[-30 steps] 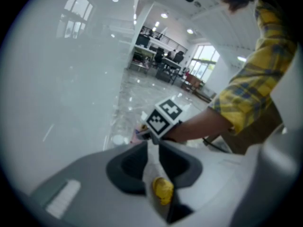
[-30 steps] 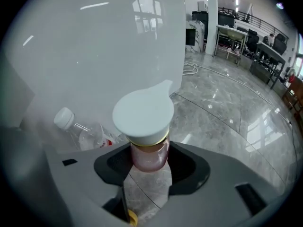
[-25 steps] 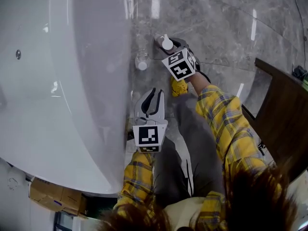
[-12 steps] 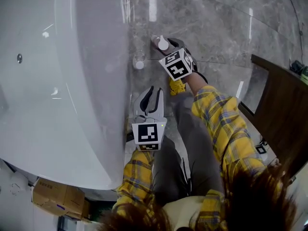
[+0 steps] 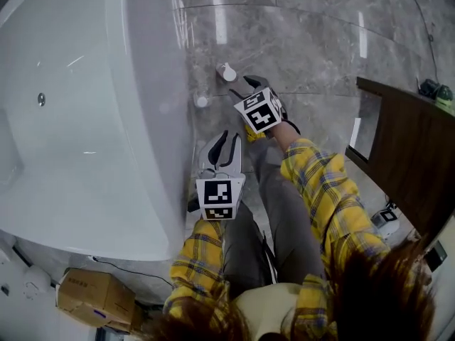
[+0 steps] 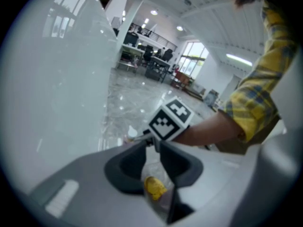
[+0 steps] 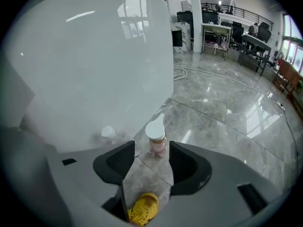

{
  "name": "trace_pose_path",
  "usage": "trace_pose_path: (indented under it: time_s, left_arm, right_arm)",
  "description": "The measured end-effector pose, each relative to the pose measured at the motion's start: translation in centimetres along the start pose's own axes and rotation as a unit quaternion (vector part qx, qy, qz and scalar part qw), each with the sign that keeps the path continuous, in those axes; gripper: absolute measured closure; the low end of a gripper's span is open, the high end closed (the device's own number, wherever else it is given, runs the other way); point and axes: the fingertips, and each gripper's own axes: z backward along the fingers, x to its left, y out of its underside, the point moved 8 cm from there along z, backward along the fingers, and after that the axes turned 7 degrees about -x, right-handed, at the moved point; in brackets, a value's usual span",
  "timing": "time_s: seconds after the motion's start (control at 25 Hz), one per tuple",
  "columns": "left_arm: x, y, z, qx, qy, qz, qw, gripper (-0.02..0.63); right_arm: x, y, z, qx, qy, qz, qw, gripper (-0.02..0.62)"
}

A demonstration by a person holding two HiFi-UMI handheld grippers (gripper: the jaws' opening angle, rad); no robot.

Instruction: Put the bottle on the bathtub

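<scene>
A small pink bottle with a white cap (image 5: 226, 72) stands on the grey marble floor beside the white bathtub (image 5: 85, 119). In the right gripper view this bottle (image 7: 156, 139) sits just at the mouth of my right gripper (image 7: 152, 148), whose jaws are open and apart from it. From the head view the right gripper (image 5: 242, 88) points up-left toward the bottle. My left gripper (image 5: 229, 135) hangs lower, near the tub wall, its jaws close together with nothing between them (image 6: 154, 143). A second, clear bottle with a white cap (image 5: 202, 100) stands against the tub.
A dark wooden cabinet (image 5: 412, 162) stands at the right. A cardboard box (image 5: 96, 298) lies below the tub's near end. The person's yellow shoe (image 7: 142, 209) is under the right gripper. A cable (image 7: 189, 70) runs across the far floor.
The head view has tilted, so everything sits lower and further left in it. The right gripper has drawn back a little from the pink bottle. The left gripper has kept its place.
</scene>
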Motion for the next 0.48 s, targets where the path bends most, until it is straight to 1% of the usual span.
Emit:
trace_pose_path:
  time_s: [0.12,0.32,0.48]
  left_arm:
    - [-1.0,-1.7,1.0,0.0,0.006,-0.005,1.0,0.514]
    - [-1.8,-4.4,3.1,-0.007,0.005,-0.009,0.9999,0.514]
    - [-2.3,-6.5,5.0,-0.011,-0.001,0.007,0.9999,0.514]
  right_arm:
    - [0.2,-0.6,2.1,-0.002,0.002,-0.006,1.0,0.376]
    - [0.6,-1.9,5.4,-0.007,0.008,-0.011,1.0,0.376]
    - [1.2,-3.2,8.4,-0.02,0.013,-0.037,0.999,0.379]
